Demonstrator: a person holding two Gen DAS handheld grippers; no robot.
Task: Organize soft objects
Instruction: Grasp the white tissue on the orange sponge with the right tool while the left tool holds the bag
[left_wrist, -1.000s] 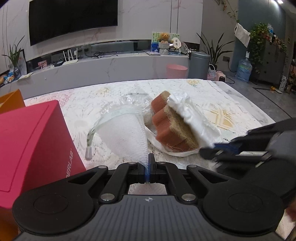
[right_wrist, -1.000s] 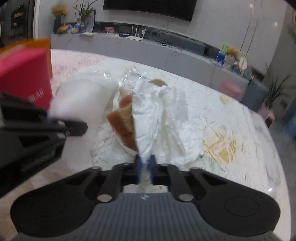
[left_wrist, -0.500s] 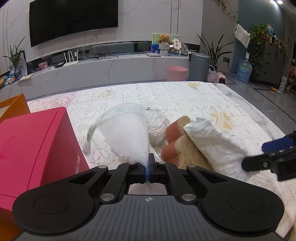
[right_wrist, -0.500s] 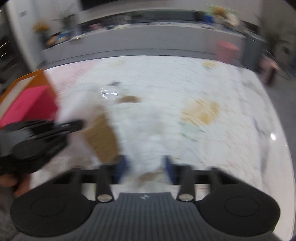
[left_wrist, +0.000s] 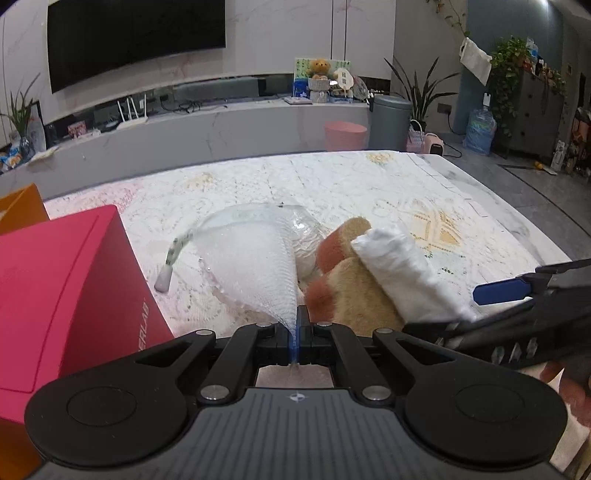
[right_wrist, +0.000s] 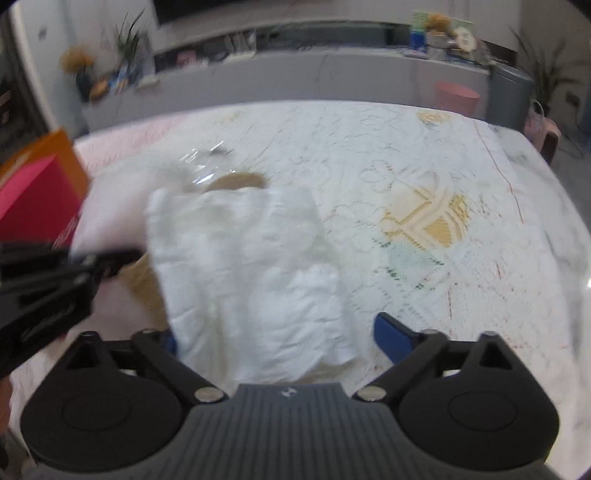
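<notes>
Tablecloth (left_wrist: 369, 192); red box (left_wrist: 62, 295) beside sponge (left_wrist: 354, 291).

Left hand-held gripper (left_wrist: 297, 332) clamped, right (right_wrist: 284, 339) just-opened wide

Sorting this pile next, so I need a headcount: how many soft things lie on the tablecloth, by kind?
Sponge: 1
White cloth: 1
Clear mesh bag: 1
Total: 3

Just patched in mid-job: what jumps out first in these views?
The white cloth draped over the sponge at table centre, lying between the open right gripper jaws, which have just opened. Left of it, the left gripper pinches a clear mesh bag; a red box sits far left.
</notes>
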